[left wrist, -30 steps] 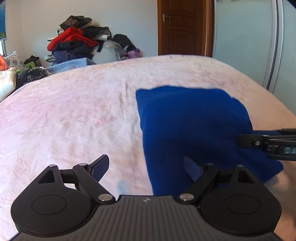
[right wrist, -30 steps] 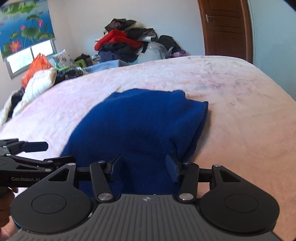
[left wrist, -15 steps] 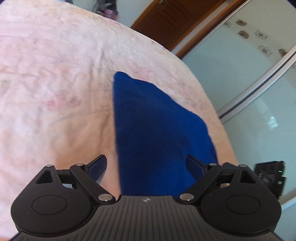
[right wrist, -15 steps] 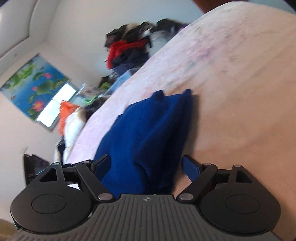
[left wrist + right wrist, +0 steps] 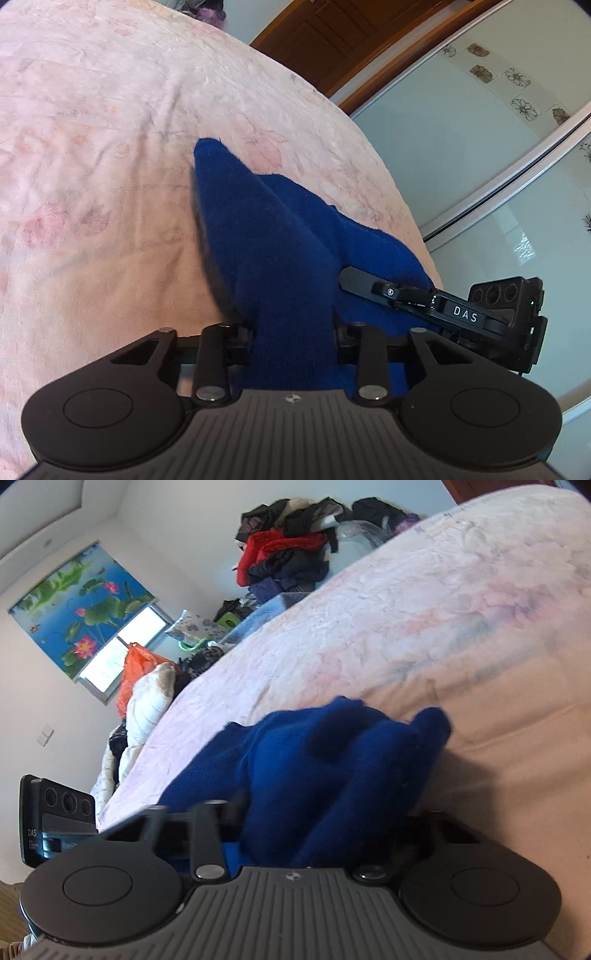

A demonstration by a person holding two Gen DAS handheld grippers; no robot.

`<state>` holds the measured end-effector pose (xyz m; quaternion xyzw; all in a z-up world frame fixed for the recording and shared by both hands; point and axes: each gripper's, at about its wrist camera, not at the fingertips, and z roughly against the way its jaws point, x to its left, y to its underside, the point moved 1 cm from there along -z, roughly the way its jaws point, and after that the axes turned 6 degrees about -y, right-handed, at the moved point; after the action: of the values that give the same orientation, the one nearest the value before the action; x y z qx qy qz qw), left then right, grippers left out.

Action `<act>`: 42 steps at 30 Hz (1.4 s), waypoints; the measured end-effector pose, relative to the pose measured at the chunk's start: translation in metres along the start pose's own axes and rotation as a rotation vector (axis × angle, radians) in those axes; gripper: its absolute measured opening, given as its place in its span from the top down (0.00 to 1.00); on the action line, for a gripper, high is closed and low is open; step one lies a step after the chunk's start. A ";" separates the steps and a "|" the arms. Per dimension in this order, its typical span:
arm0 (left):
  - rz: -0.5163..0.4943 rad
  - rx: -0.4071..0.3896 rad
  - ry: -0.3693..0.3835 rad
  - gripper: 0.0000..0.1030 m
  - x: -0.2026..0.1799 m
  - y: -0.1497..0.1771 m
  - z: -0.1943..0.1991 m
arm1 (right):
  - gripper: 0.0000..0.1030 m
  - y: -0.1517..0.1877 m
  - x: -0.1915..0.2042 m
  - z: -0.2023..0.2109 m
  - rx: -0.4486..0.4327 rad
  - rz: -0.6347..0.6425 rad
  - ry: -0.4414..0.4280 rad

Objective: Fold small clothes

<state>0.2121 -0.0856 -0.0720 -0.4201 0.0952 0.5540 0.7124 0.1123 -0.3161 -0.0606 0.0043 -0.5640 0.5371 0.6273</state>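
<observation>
A blue fleece garment (image 5: 273,240) lies folded on the pink bedspread (image 5: 92,147). The jaws of my left gripper (image 5: 293,332) are closing, and a raised ridge of the garment's near edge is pinched between them. The right gripper (image 5: 402,295) reaches into the same cloth from the right side of the left wrist view. In the right wrist view the blue garment (image 5: 325,757) bunches up in thick folds. My right gripper (image 5: 325,827) is closing on that bunch, and the cloth hides its fingertips. The left gripper's body (image 5: 55,812) shows at the left edge.
A heap of dark and red clothes (image 5: 291,554) sits beyond the bed's far side. An orange bag and a white quilt (image 5: 147,690) lie by the window. Pale sliding wardrobe doors (image 5: 480,147) and a brown door (image 5: 332,44) stand past the bed's right edge.
Both grippers rolled and dropped onto the garment's near edge, then went from wide open to pinched on the cloth. The cloth has bunched up and lifted between each pair of jaws.
</observation>
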 end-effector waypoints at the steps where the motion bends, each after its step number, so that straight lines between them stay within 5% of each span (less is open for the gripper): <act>1: -0.008 -0.011 -0.005 0.73 -0.002 0.002 0.004 | 0.67 0.002 0.001 0.002 -0.007 0.006 0.000; 9: -0.154 -0.158 -0.134 0.75 -0.027 -0.012 0.048 | 0.69 -0.019 0.045 -0.004 -0.067 0.088 -0.049; 13: -0.130 -0.104 -0.243 0.70 -0.015 -0.036 0.034 | 0.67 -0.036 0.041 -0.036 -0.050 0.069 0.012; 15: -0.085 -0.059 -0.286 0.62 -0.005 -0.038 0.027 | 0.58 -0.036 0.030 -0.050 -0.025 0.036 0.098; 20: -0.077 -0.118 -0.302 0.27 0.004 -0.018 0.050 | 0.42 -0.018 0.025 -0.020 -0.046 0.033 0.134; 23: -0.072 -0.113 -0.287 0.26 0.007 0.001 0.070 | 0.42 -0.001 0.023 0.014 -0.037 0.019 0.159; 27: -0.010 -0.026 -0.175 0.26 0.014 0.034 0.080 | 0.41 0.032 0.021 0.053 0.012 -0.049 0.025; 29: -0.038 -0.026 -0.174 0.28 0.009 0.051 0.084 | 0.42 0.052 0.031 0.062 0.059 -0.006 0.000; 31: -0.092 -0.033 -0.203 0.45 -0.003 0.063 0.088 | 0.42 0.068 0.043 0.065 0.093 0.060 0.028; 32: -0.112 -0.017 -0.215 0.67 -0.007 0.066 0.086 | 0.48 0.073 0.046 0.067 0.091 0.080 0.042; 34: -0.145 -0.018 -0.265 0.76 -0.014 0.070 0.083 | 0.66 0.076 0.048 0.069 0.076 0.077 0.091; 35: -0.162 -0.027 -0.284 0.81 -0.017 0.073 0.084 | 0.85 0.076 0.049 0.069 0.066 0.082 0.126; 36: -0.167 -0.036 -0.290 0.84 -0.020 0.075 0.088 | 0.88 0.076 0.050 0.070 0.052 0.091 0.151; 40: -0.228 -0.057 -0.345 0.84 -0.029 0.081 0.092 | 0.88 0.086 0.068 0.070 0.035 0.194 0.270; 42: -0.234 -0.060 -0.380 0.81 -0.030 0.084 0.090 | 0.62 0.092 0.080 0.072 0.008 0.239 0.347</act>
<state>0.0981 -0.0407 -0.0390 -0.3374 -0.1064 0.5392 0.7643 -0.0173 -0.2678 -0.0331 -0.1526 -0.4417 0.6026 0.6469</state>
